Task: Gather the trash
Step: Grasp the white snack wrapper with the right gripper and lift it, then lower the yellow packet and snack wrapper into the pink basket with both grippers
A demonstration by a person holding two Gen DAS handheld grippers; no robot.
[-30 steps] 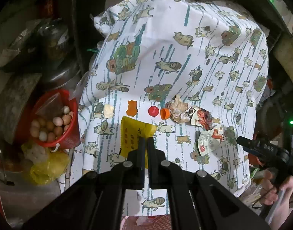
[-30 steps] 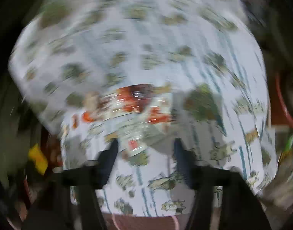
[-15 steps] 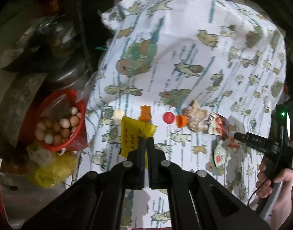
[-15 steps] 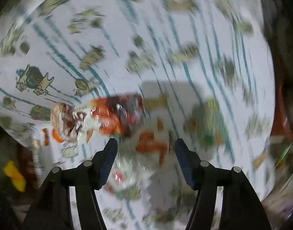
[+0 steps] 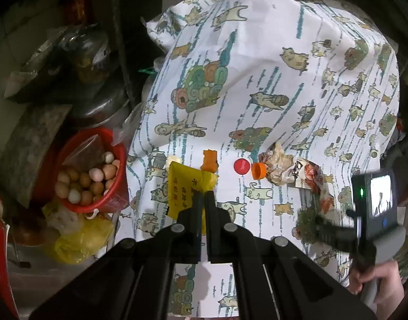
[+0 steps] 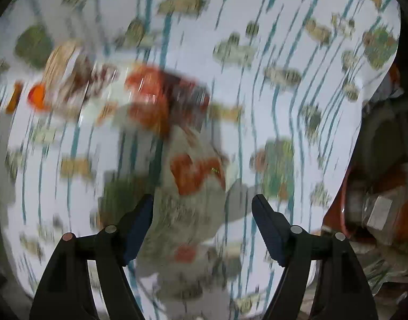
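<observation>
left hand-held gripper (image 5: 203,196) clamped on yellow wrapper (image 5: 187,186), right hand-held gripper (image 6: 202,208) jaws opening above white-red wrapper (image 6: 196,176), nothing gripped, patterned cloth (image 5: 257,80) underneath

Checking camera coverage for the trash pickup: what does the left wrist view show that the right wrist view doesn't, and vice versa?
Left wrist only: the left gripper shut on a yellow wrapper, a red bottle cap, a red bucket of eggs off the table's edge, and the hand holding the right gripper.

Right wrist only: the right gripper, jaws opening, nothing between the pads, above a blurred white and red wrapper.

Both: the patterned tablecloth, the orange cap, the crumpled wrappers.
</observation>
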